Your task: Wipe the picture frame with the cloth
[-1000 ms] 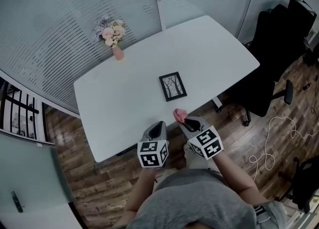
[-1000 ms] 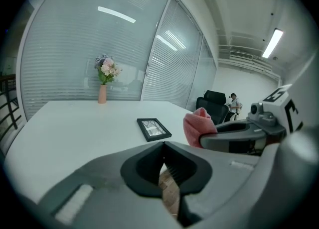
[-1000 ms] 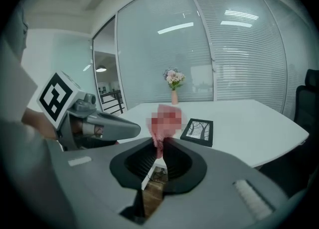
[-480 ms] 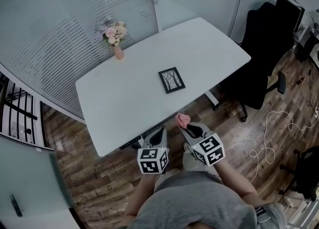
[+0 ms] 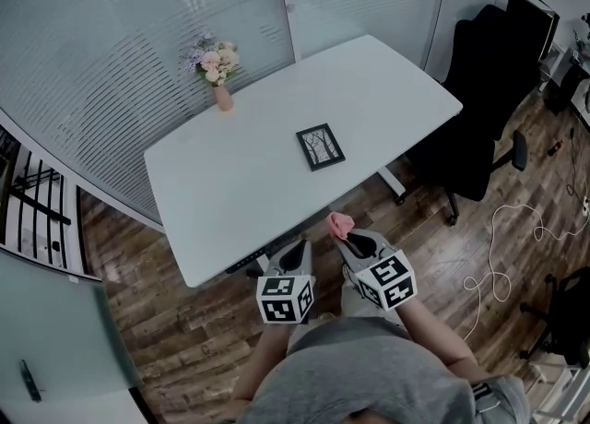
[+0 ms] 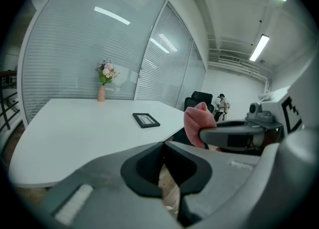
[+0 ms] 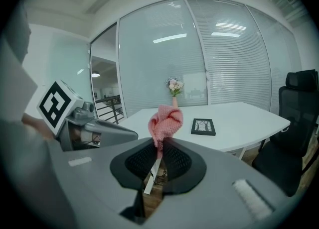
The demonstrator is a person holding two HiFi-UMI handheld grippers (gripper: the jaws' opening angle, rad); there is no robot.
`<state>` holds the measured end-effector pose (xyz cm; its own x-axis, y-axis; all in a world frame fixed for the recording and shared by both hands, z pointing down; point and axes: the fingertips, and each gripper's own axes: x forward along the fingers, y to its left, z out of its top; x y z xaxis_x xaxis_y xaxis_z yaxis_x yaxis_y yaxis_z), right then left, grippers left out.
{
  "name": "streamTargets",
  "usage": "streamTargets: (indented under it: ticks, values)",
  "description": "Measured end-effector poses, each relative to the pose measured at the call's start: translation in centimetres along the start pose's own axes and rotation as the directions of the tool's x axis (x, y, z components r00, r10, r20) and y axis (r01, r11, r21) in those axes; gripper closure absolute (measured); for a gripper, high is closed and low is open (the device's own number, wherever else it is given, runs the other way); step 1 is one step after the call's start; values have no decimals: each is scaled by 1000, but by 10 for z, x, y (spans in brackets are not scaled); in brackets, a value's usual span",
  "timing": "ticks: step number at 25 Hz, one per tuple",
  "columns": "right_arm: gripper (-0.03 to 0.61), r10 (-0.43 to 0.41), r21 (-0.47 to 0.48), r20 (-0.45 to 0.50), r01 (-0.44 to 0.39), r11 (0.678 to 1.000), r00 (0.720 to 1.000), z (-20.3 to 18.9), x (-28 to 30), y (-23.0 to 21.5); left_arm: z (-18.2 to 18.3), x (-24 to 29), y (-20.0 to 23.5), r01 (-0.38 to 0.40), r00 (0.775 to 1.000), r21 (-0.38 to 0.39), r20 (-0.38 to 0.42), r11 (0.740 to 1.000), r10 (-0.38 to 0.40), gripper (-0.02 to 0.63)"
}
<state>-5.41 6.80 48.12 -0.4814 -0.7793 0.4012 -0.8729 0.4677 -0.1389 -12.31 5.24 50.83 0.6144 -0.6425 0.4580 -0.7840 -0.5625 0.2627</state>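
A small black picture frame [image 5: 321, 147] lies flat on the white table [image 5: 240, 192], right of its middle; it also shows as the frame [image 6: 146, 120] and the frame [image 7: 203, 126] in the gripper views. My right gripper [image 5: 347, 229] is shut on a bunched pink cloth [image 5: 340, 222], held off the table's near edge, over the floor. That cloth [image 7: 165, 121] sticks up from the closed jaws. My left gripper [image 5: 296, 249] is beside it to the left, shut and holding nothing, also short of the table.
A pink vase of flowers [image 5: 218, 76] stands at the table's far left edge by the glass wall with blinds. A black office chair [image 5: 481, 90] sits right of the table. Cables [image 5: 502, 256] lie on the wooden floor at right.
The view has drawn back a little from the table, so both grippers now sit farther from its near edge. The cloth stays in the right gripper.
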Motion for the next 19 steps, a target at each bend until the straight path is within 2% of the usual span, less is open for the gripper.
streamTargets:
  ticks: [19]
  values:
    - [545,-13,15,36,12,1000,999,9,2,-15,8,14,-3,16,1000,-8,3,1000,-16,612]
